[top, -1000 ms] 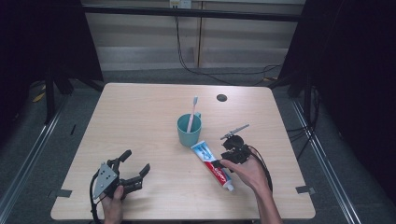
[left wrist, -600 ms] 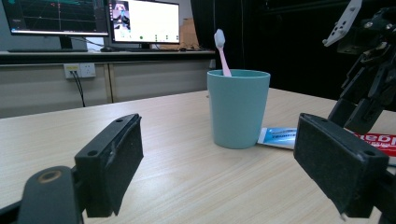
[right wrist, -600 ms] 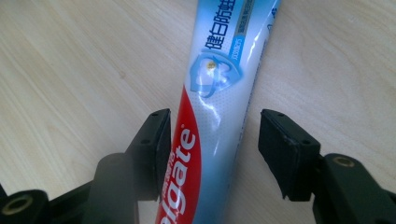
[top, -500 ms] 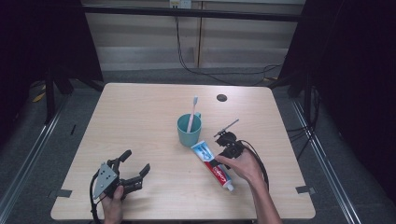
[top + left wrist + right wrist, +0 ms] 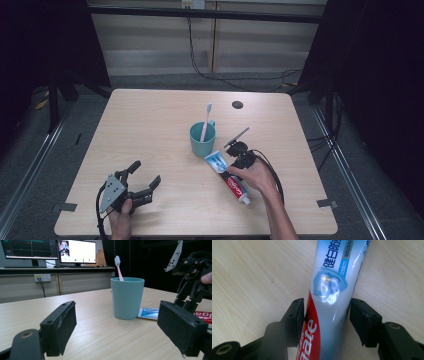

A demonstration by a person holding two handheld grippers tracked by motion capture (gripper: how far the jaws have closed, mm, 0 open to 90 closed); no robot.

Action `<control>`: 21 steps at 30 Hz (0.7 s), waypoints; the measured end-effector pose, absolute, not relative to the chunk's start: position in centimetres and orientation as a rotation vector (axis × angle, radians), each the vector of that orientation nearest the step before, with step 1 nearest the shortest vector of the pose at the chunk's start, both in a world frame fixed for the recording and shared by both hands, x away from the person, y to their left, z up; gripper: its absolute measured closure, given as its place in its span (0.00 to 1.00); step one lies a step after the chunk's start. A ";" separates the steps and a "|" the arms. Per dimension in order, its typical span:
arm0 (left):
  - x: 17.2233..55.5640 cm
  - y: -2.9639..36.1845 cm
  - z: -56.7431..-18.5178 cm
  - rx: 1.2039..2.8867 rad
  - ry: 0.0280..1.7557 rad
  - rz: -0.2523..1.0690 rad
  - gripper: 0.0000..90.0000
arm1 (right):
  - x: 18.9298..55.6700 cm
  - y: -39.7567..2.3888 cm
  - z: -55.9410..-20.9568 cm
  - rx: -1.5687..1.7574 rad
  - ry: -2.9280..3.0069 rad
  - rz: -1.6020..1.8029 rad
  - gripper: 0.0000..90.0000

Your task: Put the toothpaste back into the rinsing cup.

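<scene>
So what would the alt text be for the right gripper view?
Two black jaws straddle a red, white and blue toothpaste tube lying on a pale wooden table. The left jaw is at the tube's edge, and a thin gap remains at the right.

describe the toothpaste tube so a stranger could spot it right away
On the wooden table, find the teal cup near the middle. The toothpaste tube lies flat just right of it, between the right gripper's jaws. It alone is white, red and blue.
</scene>
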State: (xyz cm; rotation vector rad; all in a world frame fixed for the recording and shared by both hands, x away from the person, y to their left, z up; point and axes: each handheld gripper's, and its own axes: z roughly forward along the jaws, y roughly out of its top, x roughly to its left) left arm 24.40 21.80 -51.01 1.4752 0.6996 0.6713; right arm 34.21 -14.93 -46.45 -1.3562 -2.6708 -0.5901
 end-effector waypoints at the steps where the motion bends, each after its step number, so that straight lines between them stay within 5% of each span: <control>1: 24.4 21.7 -51.0 1.465 0.704 0.668 0.17 | 34.2 -14.8 -46.6 -1.358 -2.677 -0.577 0.50; 14: 24.4 21.8 -51.0 1.475 0.699 0.670 0.17 | 34.0 -14.2 -47.1 -1.344 -2.708 -0.514 0.51; 21: 24.4 21.8 -51.0 1.472 0.699 0.669 0.17 | 34.1 -14.1 -47.0 -1.348 -2.737 -0.487 0.69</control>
